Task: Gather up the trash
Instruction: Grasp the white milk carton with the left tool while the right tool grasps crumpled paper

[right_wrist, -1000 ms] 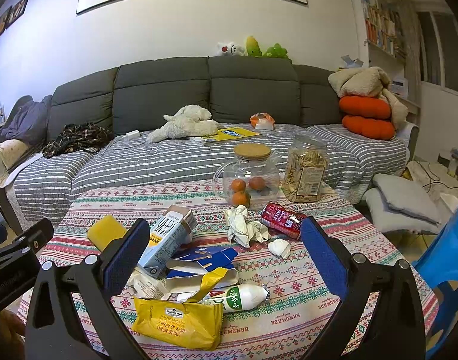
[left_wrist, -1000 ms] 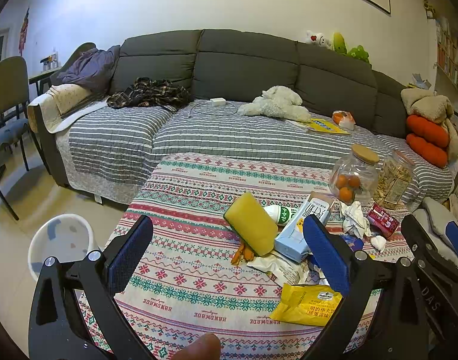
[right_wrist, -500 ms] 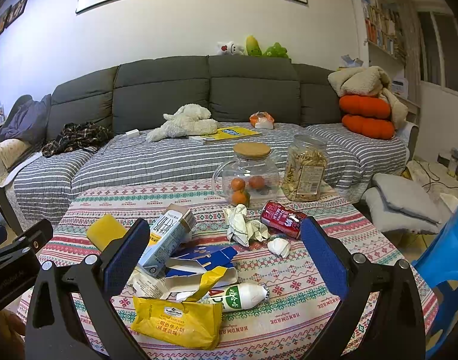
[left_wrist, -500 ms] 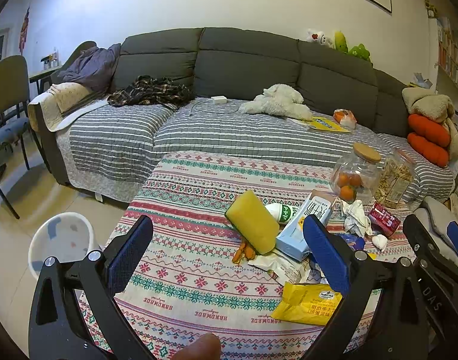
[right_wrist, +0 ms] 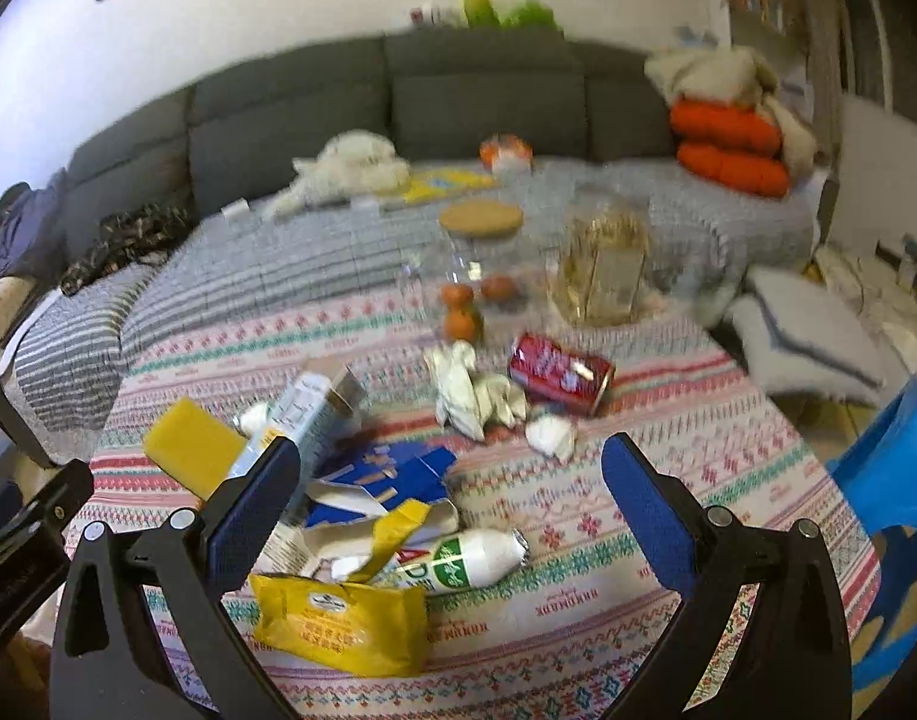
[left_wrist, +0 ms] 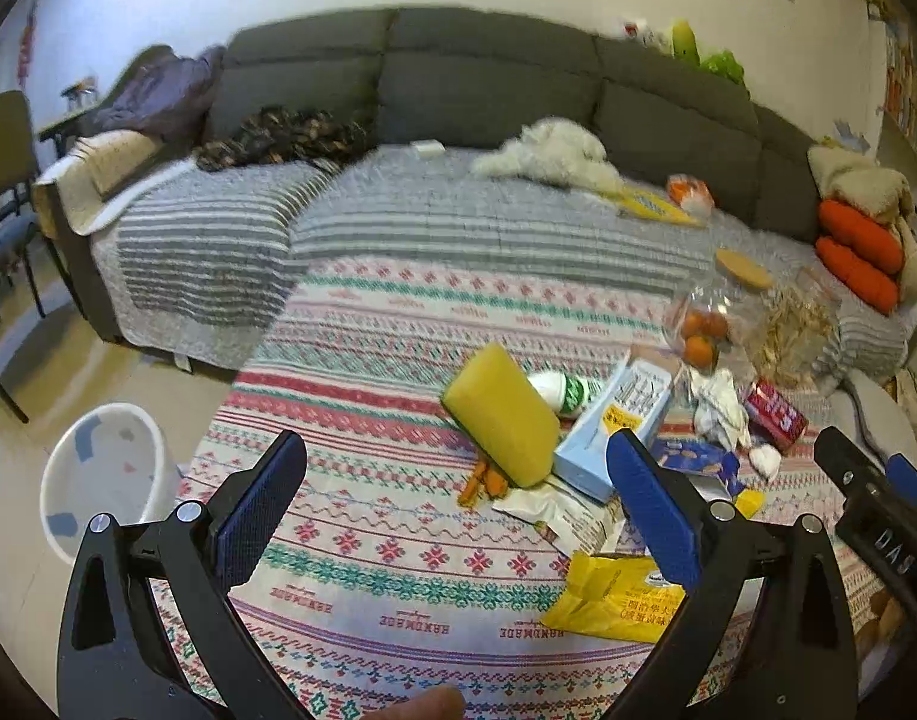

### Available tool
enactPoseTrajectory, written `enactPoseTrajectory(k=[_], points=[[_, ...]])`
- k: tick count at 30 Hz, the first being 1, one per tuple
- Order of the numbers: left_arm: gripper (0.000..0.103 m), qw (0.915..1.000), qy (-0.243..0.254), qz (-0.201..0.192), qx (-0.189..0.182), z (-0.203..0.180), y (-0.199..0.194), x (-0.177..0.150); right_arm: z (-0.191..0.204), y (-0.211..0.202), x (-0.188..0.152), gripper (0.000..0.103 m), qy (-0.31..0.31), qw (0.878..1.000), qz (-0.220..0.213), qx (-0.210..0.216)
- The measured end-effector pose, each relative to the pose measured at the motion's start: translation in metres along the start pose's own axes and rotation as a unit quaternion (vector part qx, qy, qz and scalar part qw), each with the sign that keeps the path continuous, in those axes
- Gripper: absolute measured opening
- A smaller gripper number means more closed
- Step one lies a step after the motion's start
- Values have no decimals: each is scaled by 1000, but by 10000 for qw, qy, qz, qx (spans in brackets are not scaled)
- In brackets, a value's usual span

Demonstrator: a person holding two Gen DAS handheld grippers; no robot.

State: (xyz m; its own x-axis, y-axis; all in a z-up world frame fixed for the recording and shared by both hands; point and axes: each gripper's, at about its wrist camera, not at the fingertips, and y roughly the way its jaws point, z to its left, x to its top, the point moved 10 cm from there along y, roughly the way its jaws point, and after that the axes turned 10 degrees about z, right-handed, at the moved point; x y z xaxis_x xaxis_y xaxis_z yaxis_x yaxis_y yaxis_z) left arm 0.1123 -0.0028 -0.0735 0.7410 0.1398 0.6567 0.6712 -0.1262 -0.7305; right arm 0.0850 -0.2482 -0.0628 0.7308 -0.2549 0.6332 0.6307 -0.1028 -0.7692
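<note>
A woven cloth tablecloth (right_wrist: 668, 450) with a matt, patterned surface covers the table. On it lie a glossy yellow plastic snack wrapper (right_wrist: 338, 621), a smooth white plastic bottle (right_wrist: 470, 558), a shiny red metal can (right_wrist: 557, 372), crumpled matt paper tissue (right_wrist: 470, 390), a porous yellow sponge (left_wrist: 500, 420) and a paperboard carton (left_wrist: 614, 426). Far behind stands a clear glass jar (right_wrist: 476, 276) with a cork lid (right_wrist: 480, 217).

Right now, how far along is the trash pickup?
Nothing looks collected yet. The white bin on the floor shows no table trash inside. Both tongs, left and right, are open and hold nothing. Still on the table: yellow wrapper, white bottle, torn blue box, red can, crumpled paper and milk carton.
</note>
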Motion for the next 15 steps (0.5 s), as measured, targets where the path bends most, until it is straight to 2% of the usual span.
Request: enactPoseTrajectory(k=[4, 7, 9, 10, 13, 15], points=[[96, 9996, 174, 161, -162, -12, 19, 15, -18, 9, 4, 98, 189, 9994, 294, 51], [96, 9962, 382, 697, -343, -32, 37, 19, -32, 13, 9, 98, 347, 9984, 436, 73], [96, 9902, 837, 997, -504, -58, 48, 19, -48, 15, 14, 98, 558, 9971, 519, 53], [96, 9860, 1018, 1239, -459, -67, 56, 15, -56, 18, 17, 98, 680, 9960, 569, 58], [96, 9756, 1506, 1595, -108, -88, 79, 8, -80, 27, 22, 98, 998, 9919, 785, 98], [96, 9679, 1720, 1832, -71, -100, 94, 3, -95, 34, 24, 98, 1190, 9885, 924, 97]])
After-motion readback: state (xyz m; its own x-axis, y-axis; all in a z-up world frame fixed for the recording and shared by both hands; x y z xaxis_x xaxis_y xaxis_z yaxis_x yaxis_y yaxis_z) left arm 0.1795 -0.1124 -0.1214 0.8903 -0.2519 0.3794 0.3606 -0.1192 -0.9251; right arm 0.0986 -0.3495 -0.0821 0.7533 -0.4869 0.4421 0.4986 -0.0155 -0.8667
